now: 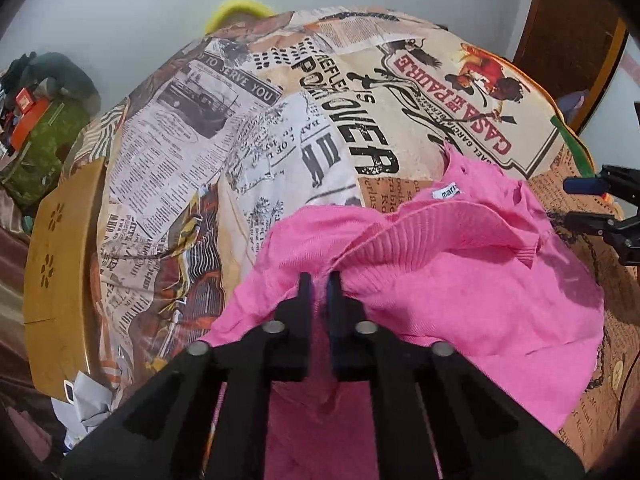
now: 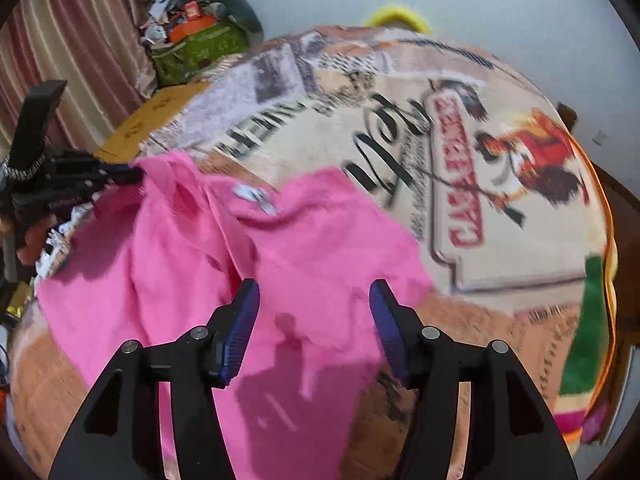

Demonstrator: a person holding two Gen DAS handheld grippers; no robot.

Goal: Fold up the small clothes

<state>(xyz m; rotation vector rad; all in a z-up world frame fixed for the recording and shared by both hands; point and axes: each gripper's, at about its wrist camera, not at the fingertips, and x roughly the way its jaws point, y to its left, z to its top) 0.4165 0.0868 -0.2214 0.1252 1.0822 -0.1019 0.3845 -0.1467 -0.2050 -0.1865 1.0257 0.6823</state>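
Observation:
A small pink knitted top (image 1: 460, 272) lies rumpled on a table covered with a newspaper-print cloth (image 1: 208, 152). Its white neck label (image 1: 447, 193) faces up. My left gripper (image 1: 319, 280) is shut on a ribbed edge of the pink top and lifts it a little. In the right wrist view the pink top (image 2: 192, 264) spreads under my right gripper (image 2: 314, 296), which is open and empty just above the cloth's near part. The left gripper (image 2: 120, 176) shows there at the left, pinching the top's corner. The right gripper (image 1: 592, 204) shows at the left view's right edge.
A yellow-brown box (image 1: 60, 272) sits at the table's left edge. A green box with clutter (image 2: 196, 48) stands by the curtain (image 2: 60, 60). A yellow object (image 1: 240, 8) peeks over the far table edge. A wooden door (image 1: 568, 28) is at the right.

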